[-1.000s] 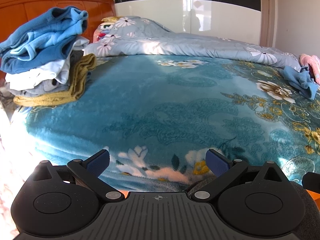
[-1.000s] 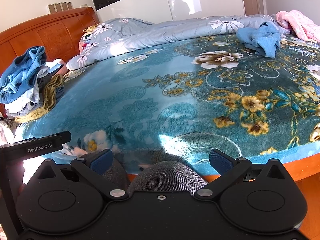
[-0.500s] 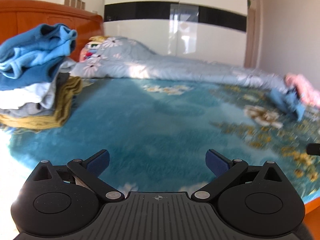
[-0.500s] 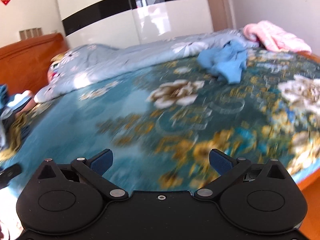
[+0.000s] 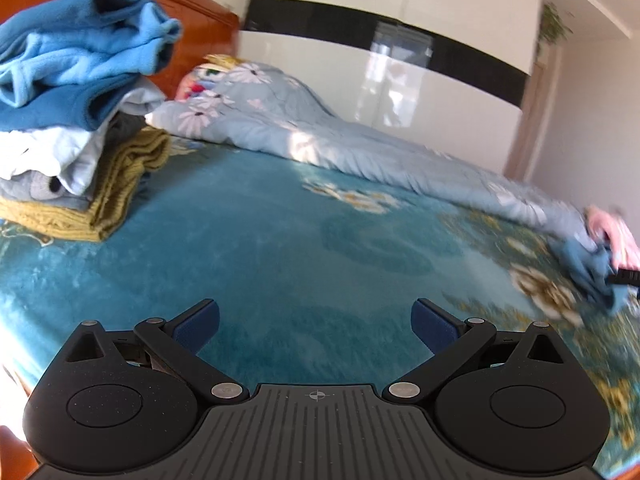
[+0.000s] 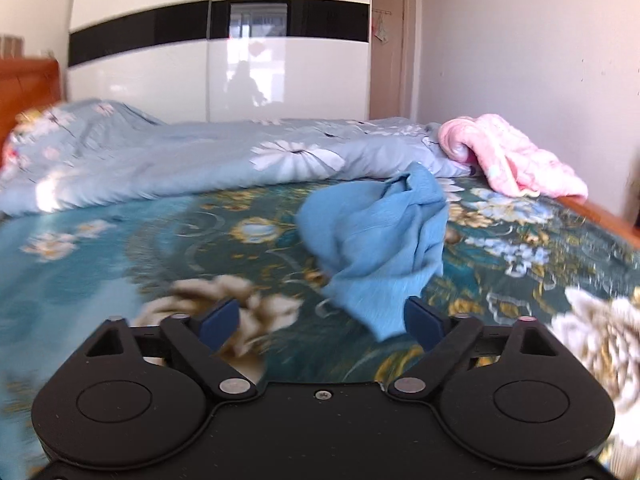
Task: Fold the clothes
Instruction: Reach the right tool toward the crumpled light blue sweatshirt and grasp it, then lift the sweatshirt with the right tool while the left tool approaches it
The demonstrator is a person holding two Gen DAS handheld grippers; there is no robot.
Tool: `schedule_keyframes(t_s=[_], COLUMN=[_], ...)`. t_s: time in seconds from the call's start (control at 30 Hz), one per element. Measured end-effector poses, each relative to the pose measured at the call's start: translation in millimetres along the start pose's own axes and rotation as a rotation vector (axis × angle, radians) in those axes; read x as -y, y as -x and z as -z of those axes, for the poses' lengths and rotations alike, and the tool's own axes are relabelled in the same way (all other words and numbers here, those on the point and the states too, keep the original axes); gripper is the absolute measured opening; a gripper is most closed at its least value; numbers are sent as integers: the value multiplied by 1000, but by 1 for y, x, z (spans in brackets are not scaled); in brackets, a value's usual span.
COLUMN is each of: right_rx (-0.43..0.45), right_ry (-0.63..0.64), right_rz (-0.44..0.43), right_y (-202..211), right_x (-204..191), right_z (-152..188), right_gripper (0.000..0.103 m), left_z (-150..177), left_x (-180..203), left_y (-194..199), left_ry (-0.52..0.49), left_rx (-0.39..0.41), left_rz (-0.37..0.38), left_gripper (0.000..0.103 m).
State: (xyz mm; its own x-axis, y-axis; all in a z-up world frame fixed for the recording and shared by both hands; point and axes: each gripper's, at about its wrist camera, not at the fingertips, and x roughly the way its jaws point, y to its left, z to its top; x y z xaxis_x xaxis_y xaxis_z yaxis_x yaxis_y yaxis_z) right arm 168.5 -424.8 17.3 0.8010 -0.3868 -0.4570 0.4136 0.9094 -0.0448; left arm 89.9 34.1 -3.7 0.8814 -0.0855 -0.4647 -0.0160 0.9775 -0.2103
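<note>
Bed [image 6: 100, 240] with floral blanket; crumpled blue garment [image 6: 380, 236] lies just ahead of right tool [image 6: 322, 320], its jaws apart, just narrowing, nothing clamped. Left tool [image 5: 316, 322] apart, farther off.

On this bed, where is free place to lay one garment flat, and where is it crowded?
The widest bare patch is the middle of the teal blanket, bordered by the stack of clothes, the rolled-up quilt and the left gripper. It is crowded on the other side, where the blue garment and pink blanket lie.
</note>
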Motion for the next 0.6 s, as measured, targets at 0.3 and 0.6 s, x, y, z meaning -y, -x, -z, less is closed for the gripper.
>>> schedule_keyframes(t_s=[0.3,0.6], right_rx=[-137,27], right_ry=[48,-502], right_rz=[124,-199], right_y=[-64,12], right_x=[14,83], right_z=[-11,-64], right_gripper=[12,11], left_z=[-5,-9], left_x=[-9,-22], left_y=[-25,-6], left_ry=[79,156], left_rx=[-80,-95], left_rz=[-6,15], left_gripper=[103,103])
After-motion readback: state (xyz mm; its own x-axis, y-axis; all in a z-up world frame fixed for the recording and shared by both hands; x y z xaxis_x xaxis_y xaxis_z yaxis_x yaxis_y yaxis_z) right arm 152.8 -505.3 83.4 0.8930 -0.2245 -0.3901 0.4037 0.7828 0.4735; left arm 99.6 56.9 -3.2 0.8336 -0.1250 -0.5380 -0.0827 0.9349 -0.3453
